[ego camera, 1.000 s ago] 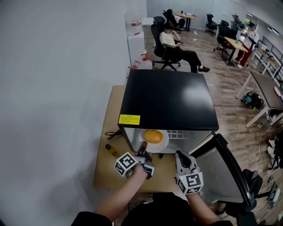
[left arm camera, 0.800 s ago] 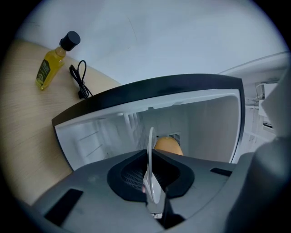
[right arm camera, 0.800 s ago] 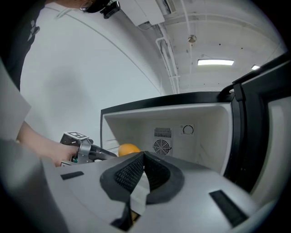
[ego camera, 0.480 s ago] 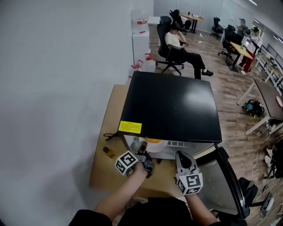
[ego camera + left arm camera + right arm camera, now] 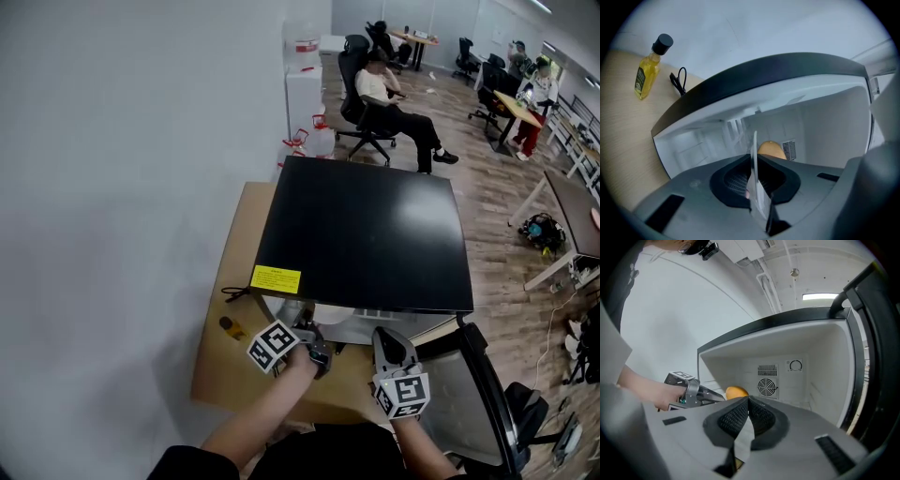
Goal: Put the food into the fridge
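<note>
3 cameras, 1 open fridge (image 5: 366, 230)
Head view looks steeply down on its black top; both gripper views sit low and close, facing its white inside and sharing the orange food (image 5: 771, 150).

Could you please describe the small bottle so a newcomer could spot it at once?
Find the black-topped fridge on the wooden table. Left of it, near a looped black cable, is the bottle: small, yellow with a black cap, the only coloured thing on that stretch.

A light wooden table (image 5: 217, 380) carries the black fridge (image 5: 366, 230), a yellow bottle (image 5: 231, 328) and a black cable (image 5: 234, 292).
</note>
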